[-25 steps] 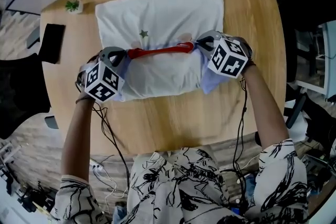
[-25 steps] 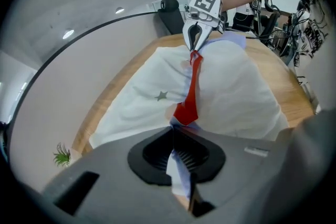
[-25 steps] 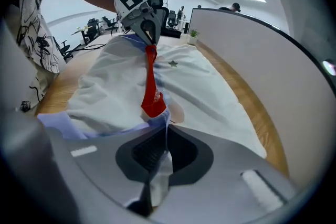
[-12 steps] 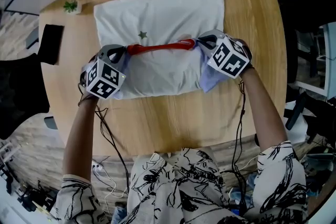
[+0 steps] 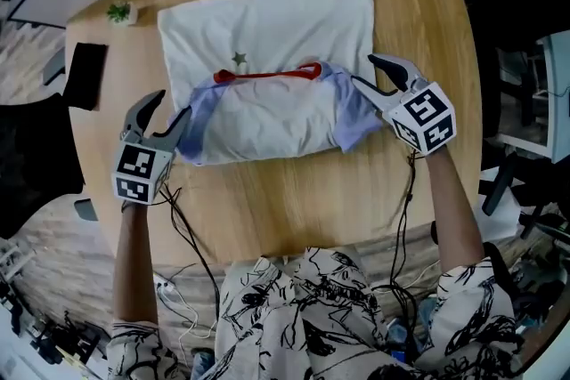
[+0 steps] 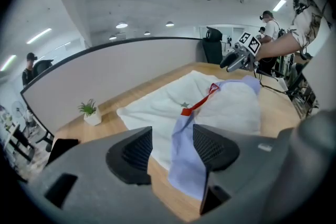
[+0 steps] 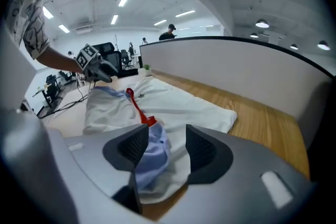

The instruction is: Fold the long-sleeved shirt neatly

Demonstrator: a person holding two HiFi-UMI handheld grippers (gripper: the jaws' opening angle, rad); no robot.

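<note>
A white long-sleeved shirt (image 5: 267, 31) lies folded on the round wooden table (image 5: 294, 200). Its near half is turned up, showing light-blue fabric (image 5: 352, 116) and a red strip (image 5: 267, 74) along the fold. My left gripper (image 5: 169, 109) hovers at the fold's left end and my right gripper (image 5: 367, 72) at its right end. Both jaws have just been opening and press on nothing. In the left gripper view a blue corner (image 6: 184, 160) lies in line with the open left gripper (image 6: 172, 147). The right gripper view shows blue cloth (image 7: 152, 157) before the open right gripper (image 7: 167, 147).
A small potted plant (image 5: 123, 11) and a flat black object (image 5: 87, 73) sit at the table's far left. A grey partition (image 6: 131, 68) runs behind the table. Black cables (image 5: 183, 236) hang from both grippers over the near edge. Office chairs and people are far behind.
Both grippers have let go of the fold's ends, opened, and drawn outward and upward. The blue fabric and red strip now lie loose on the shirt.
</note>
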